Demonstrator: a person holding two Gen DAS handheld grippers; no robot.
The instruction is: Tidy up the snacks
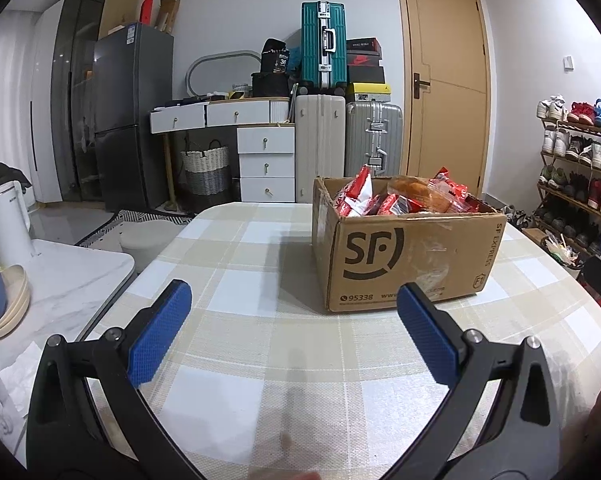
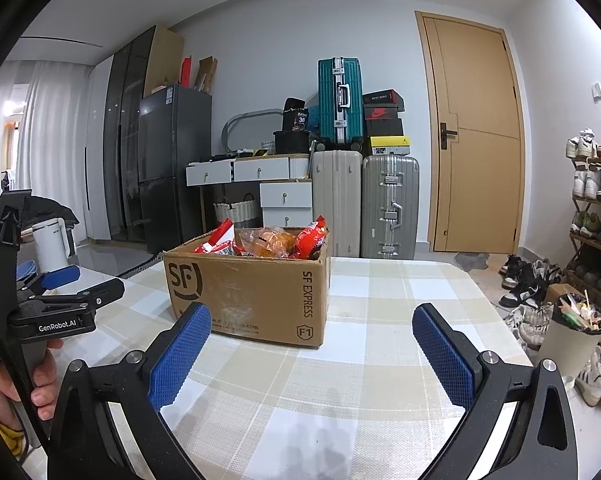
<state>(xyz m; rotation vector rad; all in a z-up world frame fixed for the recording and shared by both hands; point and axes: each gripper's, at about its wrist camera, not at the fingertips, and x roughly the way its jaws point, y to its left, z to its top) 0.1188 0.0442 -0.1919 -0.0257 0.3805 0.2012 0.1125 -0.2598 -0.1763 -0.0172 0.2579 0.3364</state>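
While both grippers hang over the checked tablecloth (image 1: 260, 240), neither holds anything. Landmark: the cardboard box (image 1: 404, 256), sitting on the table with "SF" printed on its near face.

Left gripper (image 1: 294, 302): jaws spread wide, blue pads (image 1: 160, 340) bare, nothing between them. It sits short of the box; the box's near-left corner falls between the two fingers in the left wrist view, no contact. The same gripper (image 2: 76, 280) shows from the side in the right wrist view, left of the box, held by a hand (image 2: 24, 380).

Right gripper (image 2: 310, 318): jaws also wide apart, pads empty. It is in front of the box and off toward its right side; the left finger overlaps the box's lower front in the picture, but I can't tell whether it touches.

Snacks (image 1: 404, 198): all inside the box, piled up to and above the rim. Red-and-white packets (image 2: 216, 242) on the left and right, clear-wrapped orange-brown bread (image 2: 272, 242) in the middle.

Behind the box: stacked suitcases (image 2: 364, 200), white drawers (image 1: 266, 160), a tan door (image 2: 472, 140). Right of the box: a shoe rack (image 1: 576, 160). Left of the box: a white kettle (image 1: 6, 220) and stacked bowls (image 1: 0, 296) on a marble side surface.
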